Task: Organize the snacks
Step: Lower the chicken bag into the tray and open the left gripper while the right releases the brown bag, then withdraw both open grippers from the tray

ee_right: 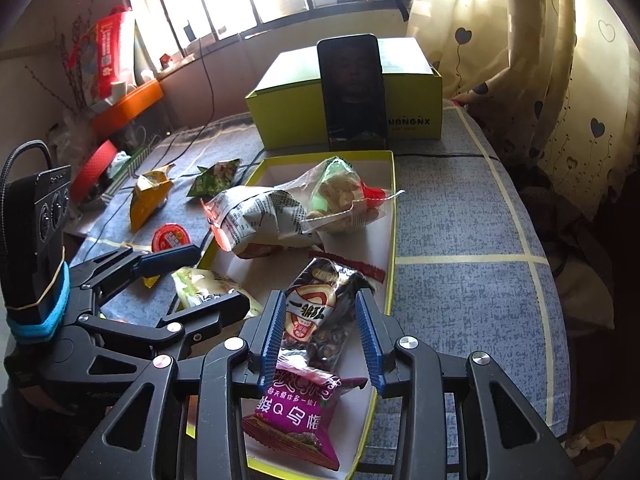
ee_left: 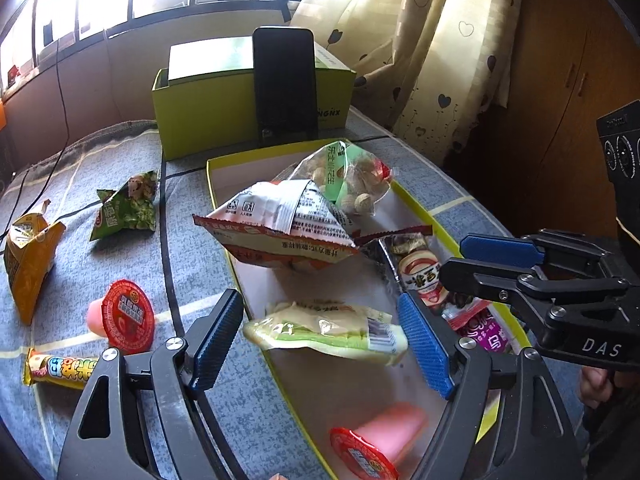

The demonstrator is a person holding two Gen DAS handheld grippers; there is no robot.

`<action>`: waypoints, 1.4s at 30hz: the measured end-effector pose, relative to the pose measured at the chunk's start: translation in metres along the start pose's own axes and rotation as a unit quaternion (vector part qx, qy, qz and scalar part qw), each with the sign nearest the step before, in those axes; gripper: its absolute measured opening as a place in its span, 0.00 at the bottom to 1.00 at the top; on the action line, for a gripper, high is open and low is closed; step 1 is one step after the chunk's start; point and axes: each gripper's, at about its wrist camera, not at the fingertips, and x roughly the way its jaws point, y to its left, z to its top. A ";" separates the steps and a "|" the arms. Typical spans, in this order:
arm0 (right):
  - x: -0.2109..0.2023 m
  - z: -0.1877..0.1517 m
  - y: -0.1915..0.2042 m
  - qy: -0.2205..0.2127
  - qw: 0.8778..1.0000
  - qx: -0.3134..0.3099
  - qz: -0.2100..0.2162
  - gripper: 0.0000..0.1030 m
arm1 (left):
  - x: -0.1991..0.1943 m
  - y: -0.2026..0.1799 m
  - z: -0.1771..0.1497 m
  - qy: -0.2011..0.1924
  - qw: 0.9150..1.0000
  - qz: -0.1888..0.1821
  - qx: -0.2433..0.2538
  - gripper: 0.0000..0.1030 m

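Several snacks already lie in the tray (ee_left: 216, 184), a pale packet (ee_left: 324, 330) between the released left gripper (ee_left: 320, 338), while the right gripper (ee_right: 322, 336), part-open, straddles a dark packet (ee_right: 320, 312) ungripped; four remain outside.

Green box (ee_right: 344, 108) front reads "HANGNX", its start hidden. Right gripper (ee_left: 452, 260) body marked "DAS".

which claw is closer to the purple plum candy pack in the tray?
Right. The right claw hangs just above the purple plum candy pack, its jaws open around the dark seed pack. The left claw is further left, around the pale green packet.
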 end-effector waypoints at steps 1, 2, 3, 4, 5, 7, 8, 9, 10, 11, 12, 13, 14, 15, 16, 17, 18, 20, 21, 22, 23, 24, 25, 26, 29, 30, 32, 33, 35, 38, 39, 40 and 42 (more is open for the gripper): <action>0.001 -0.001 0.000 0.003 1.000 -0.001 0.001 0.33 | 0.001 0.000 -0.001 0.004 1.000 0.000 0.001 0.78; 0.001 -0.003 0.000 0.005 1.000 -0.001 0.001 0.33 | 0.001 -0.001 -0.002 0.005 1.000 0.002 0.004 0.78; 0.002 -0.004 0.001 0.007 1.000 -0.001 0.002 0.33 | 0.000 -0.001 -0.003 0.006 1.000 0.001 0.006 0.78; 0.002 -0.005 0.001 0.009 1.000 -0.002 0.002 0.33 | -0.001 -0.001 -0.003 0.007 1.000 0.002 0.006 0.78; 0.002 -0.006 0.001 0.010 1.000 -0.004 0.003 0.33 | -0.003 -0.001 -0.004 0.005 1.000 0.004 0.005 0.78; 0.001 -0.006 0.002 0.011 1.000 -0.006 0.004 0.33 | -0.007 0.001 -0.005 0.001 1.000 0.005 0.004 0.78; 0.001 -0.007 0.003 0.011 1.000 -0.007 0.005 0.33 | -0.010 0.002 -0.005 -0.001 1.000 0.007 0.002 0.78; 0.000 -0.007 0.004 0.011 1.000 -0.008 0.005 0.33 | -0.013 0.003 -0.006 -0.006 1.000 0.010 0.000 0.78; -0.001 -0.007 0.005 0.010 1.000 -0.010 0.006 0.33 | -0.018 0.005 -0.007 -0.012 1.000 0.013 -0.005 0.78; -0.002 -0.007 0.006 0.009 1.000 -0.013 0.006 0.33 | -0.021 0.008 -0.007 -0.016 1.000 0.010 -0.010 0.78; -0.002 -0.008 0.008 0.008 1.000 -0.017 0.006 0.33 | -0.025 0.010 -0.008 -0.020 1.000 0.008 -0.013 0.78; -0.003 -0.008 0.010 0.009 1.000 -0.022 0.005 0.33 | -0.029 0.011 -0.009 -0.023 1.000 0.007 -0.015 0.78; -0.002 -0.010 0.012 0.011 1.000 -0.028 0.004 0.33 | -0.032 0.013 -0.010 -0.025 1.000 0.011 -0.016 0.78; -0.002 -0.011 0.015 0.013 0.999 -0.034 0.002 0.33 | -0.033 0.014 -0.011 -0.023 0.999 0.020 -0.016 0.78; -0.001 -0.013 0.017 0.016 0.999 -0.040 0.000 0.33 | -0.032 0.014 -0.012 -0.015 0.999 0.034 -0.013 0.78; 0.000 -0.015 0.020 0.020 0.999 -0.047 -0.005 0.32 | -0.030 0.013 -0.013 -0.006 0.999 0.050 -0.009 0.78; 0.002 -0.016 0.021 0.024 0.998 -0.052 -0.010 0.32 | -0.027 0.013 -0.014 0.002 0.998 0.063 -0.003 0.78; 0.008 -0.017 0.022 0.036 0.998 -0.057 -0.020 0.31 | -0.021 0.011 -0.016 0.016 0.997 0.071 0.007 0.78; 0.013 -0.018 0.021 0.043 0.997 -0.056 -0.021 0.30 | -0.018 0.010 -0.017 0.024 0.997 0.076 0.012 0.78; 0.017 -0.018 0.021 0.047 0.997 -0.056 -0.024 0.29 | -0.016 0.009 -0.017 0.027 0.996 0.079 0.016 0.78; 0.020 -0.017 0.021 0.050 0.997 -0.057 -0.026 0.29 | -0.014 0.008 -0.017 0.029 0.996 0.081 0.018 0.78; 0.022 -0.016 0.020 0.049 0.997 -0.057 -0.026 0.27 | -0.012 0.008 -0.017 0.030 0.996 0.083 0.018 0.78; 0.024 -0.013 0.020 0.047 0.997 -0.059 -0.029 0.23 | -0.011 0.009 -0.017 0.031 0.996 0.085 0.017 0.78; 0.026 -0.010 0.020 0.045 0.997 -0.060 -0.034 0.22 | -0.009 0.010 -0.015 0.031 0.996 0.088 0.015 0.78; 0.035 0.001 0.020 0.041 0.996 -0.064 -0.041 0.20 | -0.009 0.016 -0.012 0.028 0.995 0.092 0.002 0.78; 0.038 0.006 0.021 0.040 0.996 -0.067 -0.042 0.20 | -0.010 0.018 -0.012 0.026 0.996 0.091 -0.002 0.78; 0.047 0.015 0.021 0.036 0.996 -0.072 -0.046 0.20 | -0.013 0.022 -0.012 0.021 0.996 0.088 -0.011 0.78; 0.050 0.020 0.020 0.035 0.996 -0.071 -0.048 0.20 | -0.015 0.024 -0.012 0.018 0.996 0.087 -0.015 0.78; 0.056 0.029 0.019 0.027 0.996 -0.071 -0.051 0.20 | -0.018 0.028 -0.012 0.013 0.996 0.083 -0.024 0.78; 0.056 0.040 0.014 0.025 0.997 -0.052 -0.053 0.20 | -0.024 0.034 -0.013 0.004 0.997 0.074 -0.038 0.78; 0.051 0.040 0.014 0.018 0.997 -0.048 -0.048 0.20 | -0.027 0.036 -0.013 0.000 0.996 0.073 -0.041 0.78; 0.044 0.039 0.015 0.010 0.998 -0.049 -0.041 0.20 | -0.029 0.038 -0.014 -0.004 0.996 0.072 -0.045 0.78; 0.030 0.035 0.020 0.003 0.999 -0.045 -0.024 0.20 | -0.034 0.041 -0.014 -0.012 0.996 0.070 -0.051 0.78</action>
